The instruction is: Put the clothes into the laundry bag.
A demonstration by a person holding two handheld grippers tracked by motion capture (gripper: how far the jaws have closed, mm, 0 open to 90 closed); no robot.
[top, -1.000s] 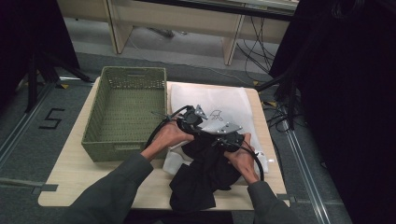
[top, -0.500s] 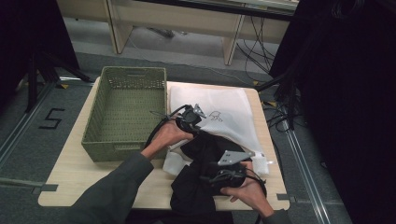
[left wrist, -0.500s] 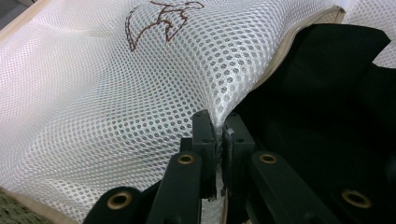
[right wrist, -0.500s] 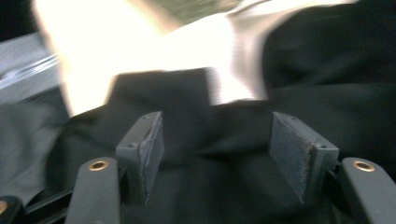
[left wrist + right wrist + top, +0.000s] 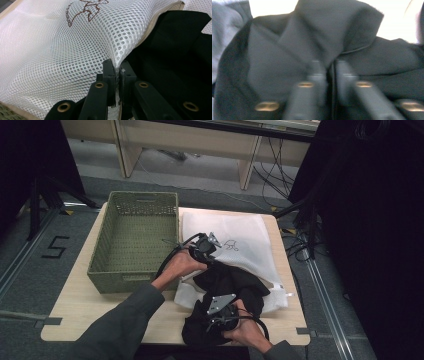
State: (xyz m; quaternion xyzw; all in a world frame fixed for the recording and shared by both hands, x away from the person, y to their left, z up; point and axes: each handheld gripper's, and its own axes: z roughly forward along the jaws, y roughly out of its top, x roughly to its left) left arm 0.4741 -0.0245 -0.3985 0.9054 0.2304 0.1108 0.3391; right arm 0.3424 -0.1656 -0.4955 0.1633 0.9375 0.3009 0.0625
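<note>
Left gripper (image 5: 206, 248) is being held forward, jaws pinched together; right gripper (image 5: 223, 314) is being held near, jaws closed.

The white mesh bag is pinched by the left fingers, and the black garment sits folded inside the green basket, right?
Not quite. The high view shows the black garment lying on the table, partly in the white mesh bag, beside the green basket. The left gripper does pinch the bag.

A white mesh laundry bag (image 5: 235, 247) with a brown outline drawing is lying flat just beside the green woven basket (image 5: 136, 240). A black garment (image 5: 227, 295) is spilling in crumpled folds from the bag's open near edge, part inside, part outside.
</note>
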